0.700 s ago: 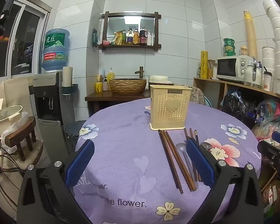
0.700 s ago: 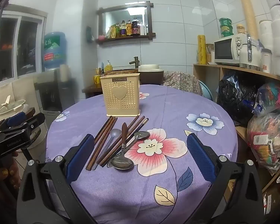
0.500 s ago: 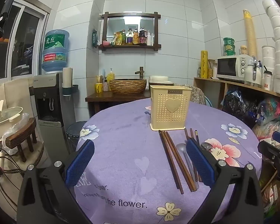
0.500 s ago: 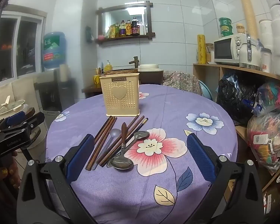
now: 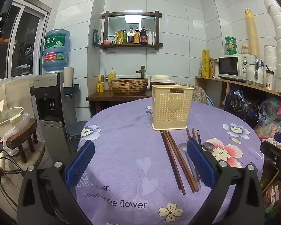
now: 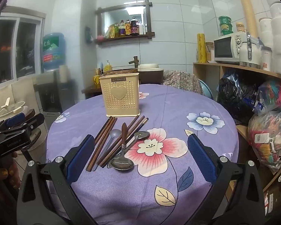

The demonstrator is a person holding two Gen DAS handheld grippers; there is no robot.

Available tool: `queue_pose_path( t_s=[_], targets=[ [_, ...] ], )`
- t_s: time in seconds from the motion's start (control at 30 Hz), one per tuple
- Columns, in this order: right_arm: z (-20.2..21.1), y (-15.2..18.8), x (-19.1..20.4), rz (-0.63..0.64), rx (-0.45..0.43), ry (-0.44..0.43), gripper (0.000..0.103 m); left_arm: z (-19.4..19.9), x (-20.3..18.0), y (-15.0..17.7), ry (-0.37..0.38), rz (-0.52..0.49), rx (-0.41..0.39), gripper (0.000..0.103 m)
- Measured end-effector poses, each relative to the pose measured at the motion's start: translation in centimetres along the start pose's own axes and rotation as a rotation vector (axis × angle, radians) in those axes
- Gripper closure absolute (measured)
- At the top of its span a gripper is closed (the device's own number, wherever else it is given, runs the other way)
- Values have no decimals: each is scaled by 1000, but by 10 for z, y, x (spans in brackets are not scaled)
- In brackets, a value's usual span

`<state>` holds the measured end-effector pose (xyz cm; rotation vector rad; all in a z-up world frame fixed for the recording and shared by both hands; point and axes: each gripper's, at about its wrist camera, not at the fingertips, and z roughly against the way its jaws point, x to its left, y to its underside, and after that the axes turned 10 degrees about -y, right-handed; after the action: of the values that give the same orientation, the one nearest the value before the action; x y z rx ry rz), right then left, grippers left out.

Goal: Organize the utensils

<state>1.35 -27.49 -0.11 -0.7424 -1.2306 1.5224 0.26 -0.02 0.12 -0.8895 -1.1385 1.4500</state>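
Note:
A cream perforated utensil holder [image 5: 172, 109] [image 6: 120, 97] with a heart on its front stands upright on the round table. In front of it lie several brown chopsticks [image 5: 173, 156] [image 6: 103, 141], a grey spoon [image 6: 113, 135], a wooden-handled steel spoon [image 6: 122, 158] and another steel spoon [image 6: 141, 135]. My left gripper [image 5: 140, 160] is open above the table's near left side, its right finger covering part of the utensils. My right gripper [image 6: 140, 154] is open, low over the near edge, with the spoons between its fingers' lines but untouched.
The table wears a purple floral cloth [image 5: 125, 150] [image 6: 187, 112]. A water dispenser [image 5: 50, 101] and a stool with a pot [image 5: 18, 129] stand left. A wooden sink stand [image 5: 121, 93] is behind. Shelves with a microwave [image 5: 234, 65] and bags [image 6: 267, 123] line the right.

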Motion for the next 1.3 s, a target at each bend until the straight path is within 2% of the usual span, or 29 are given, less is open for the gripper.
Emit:
queue_pose_path(
  t_s=[1.3],
  targets=[
    [0,1,-1,-7,6,-1,5,-2,0,-2,-1,-5,16,5]
  ],
)
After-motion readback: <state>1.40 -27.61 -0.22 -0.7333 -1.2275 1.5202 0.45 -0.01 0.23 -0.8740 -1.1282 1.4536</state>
